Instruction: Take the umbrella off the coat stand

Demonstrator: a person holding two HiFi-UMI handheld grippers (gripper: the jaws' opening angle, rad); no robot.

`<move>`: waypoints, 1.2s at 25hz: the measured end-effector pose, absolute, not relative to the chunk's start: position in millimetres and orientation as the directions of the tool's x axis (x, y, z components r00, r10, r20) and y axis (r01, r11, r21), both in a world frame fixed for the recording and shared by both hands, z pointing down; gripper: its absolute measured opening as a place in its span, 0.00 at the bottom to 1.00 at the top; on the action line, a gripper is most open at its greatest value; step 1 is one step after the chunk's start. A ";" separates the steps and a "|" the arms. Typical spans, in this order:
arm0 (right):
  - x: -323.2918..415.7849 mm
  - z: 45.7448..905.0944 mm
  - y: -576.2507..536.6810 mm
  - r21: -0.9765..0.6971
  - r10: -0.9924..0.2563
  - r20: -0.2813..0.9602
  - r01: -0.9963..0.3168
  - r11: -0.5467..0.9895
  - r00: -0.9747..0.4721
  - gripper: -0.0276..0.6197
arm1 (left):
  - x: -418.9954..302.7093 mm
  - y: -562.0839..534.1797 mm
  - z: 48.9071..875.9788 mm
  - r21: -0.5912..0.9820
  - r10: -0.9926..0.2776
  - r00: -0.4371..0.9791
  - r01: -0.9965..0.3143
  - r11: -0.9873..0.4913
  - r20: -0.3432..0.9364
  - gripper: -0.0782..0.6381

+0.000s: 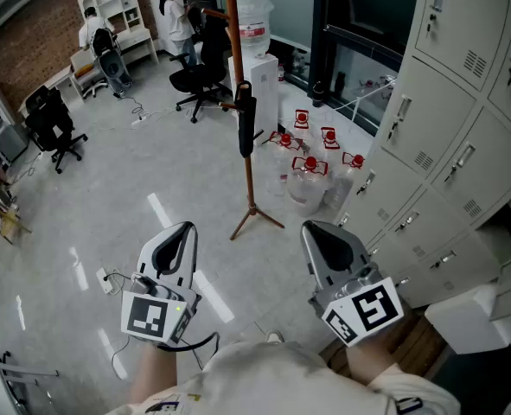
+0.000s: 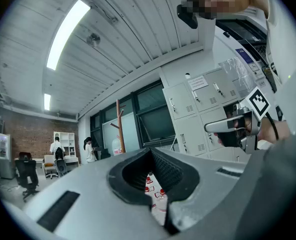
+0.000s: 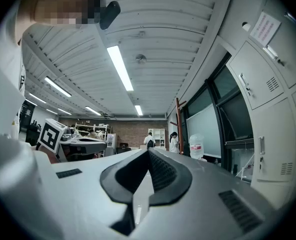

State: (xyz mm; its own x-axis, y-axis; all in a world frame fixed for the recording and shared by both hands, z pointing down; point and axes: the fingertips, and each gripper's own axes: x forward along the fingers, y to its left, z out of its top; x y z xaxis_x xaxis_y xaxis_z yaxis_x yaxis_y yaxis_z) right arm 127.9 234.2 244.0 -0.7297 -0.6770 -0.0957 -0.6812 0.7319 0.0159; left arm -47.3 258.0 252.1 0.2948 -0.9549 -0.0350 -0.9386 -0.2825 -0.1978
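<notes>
Clearly, the approach to the stand has not begun.

In the head view the left gripper [image 1: 182, 234] and the right gripper [image 1: 322, 237] are held side by side, low in front of the person, both clenched on nothing. The dark folded umbrella [image 1: 245, 121] hangs on the coat stand [image 1: 249, 180], well ahead of both grippers and between their lines of aim. Water jugs [image 1: 311, 173] stand just to its right.

In the left gripper view the jaws are pressed together and empty. The coat stand [image 2: 119, 129] rises far ahead, left of the jaw tips; the umbrella cannot be made out there.

In the right gripper view the jaws are likewise together, with the coat stand [image 3: 178, 126] far ahead to their right.

The next move, I judge, calls for walking up to the stand, opening one gripper, closing it on the umbrella and lifting it off its hook.
</notes>
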 end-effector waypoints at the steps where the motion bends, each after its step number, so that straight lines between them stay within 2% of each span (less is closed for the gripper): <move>1: 128.3 244.7 233.1 0.021 -0.676 -0.098 -0.680 0.733 -0.731 0.05 | -45.3 256.9 253.1 -0.199 -0.955 0.295 -0.938 -0.283 -0.034 0.12; 18: 146.2 263.5 200.4 0.086 -0.668 -0.067 -0.671 0.736 -0.741 0.05 | -15.7 233.1 266.4 -0.199 -0.960 0.280 -0.942 -0.271 -0.022 0.12; 30: 158.2 276.9 191.2 0.048 -0.657 -0.050 -0.659 0.751 -0.752 0.05 | 3.6 223.8 272.3 -0.207 -0.955 0.296 -0.934 -0.291 0.003 0.12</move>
